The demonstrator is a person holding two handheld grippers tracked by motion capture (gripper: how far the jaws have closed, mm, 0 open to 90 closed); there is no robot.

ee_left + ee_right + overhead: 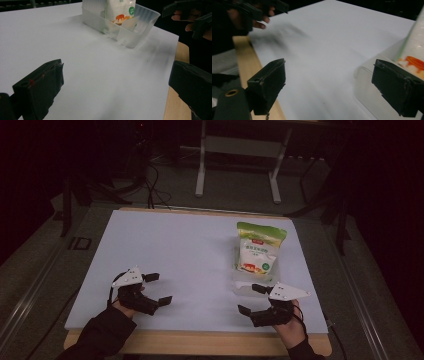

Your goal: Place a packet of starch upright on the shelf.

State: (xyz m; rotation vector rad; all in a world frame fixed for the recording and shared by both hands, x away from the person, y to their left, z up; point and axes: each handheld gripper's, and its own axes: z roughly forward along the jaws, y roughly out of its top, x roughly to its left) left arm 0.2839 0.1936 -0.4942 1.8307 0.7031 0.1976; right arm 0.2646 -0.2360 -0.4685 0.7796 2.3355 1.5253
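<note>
White surface point(180, 255) is seen; pouch point(258, 251) in clear tray point(245, 287) lies just beyond right gripper point(253, 299); both grippers' fingers are spread wide, left gripper point(158, 288) farther.

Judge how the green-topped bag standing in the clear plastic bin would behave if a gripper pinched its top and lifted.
The bag looks like a soft film pouch, so it would probably crumple where it is pinched. It stands upright in the clear bin, so a sideways pull might drag or tip that thin-looking bin. Its glossy print suggests that it may slip.
</note>
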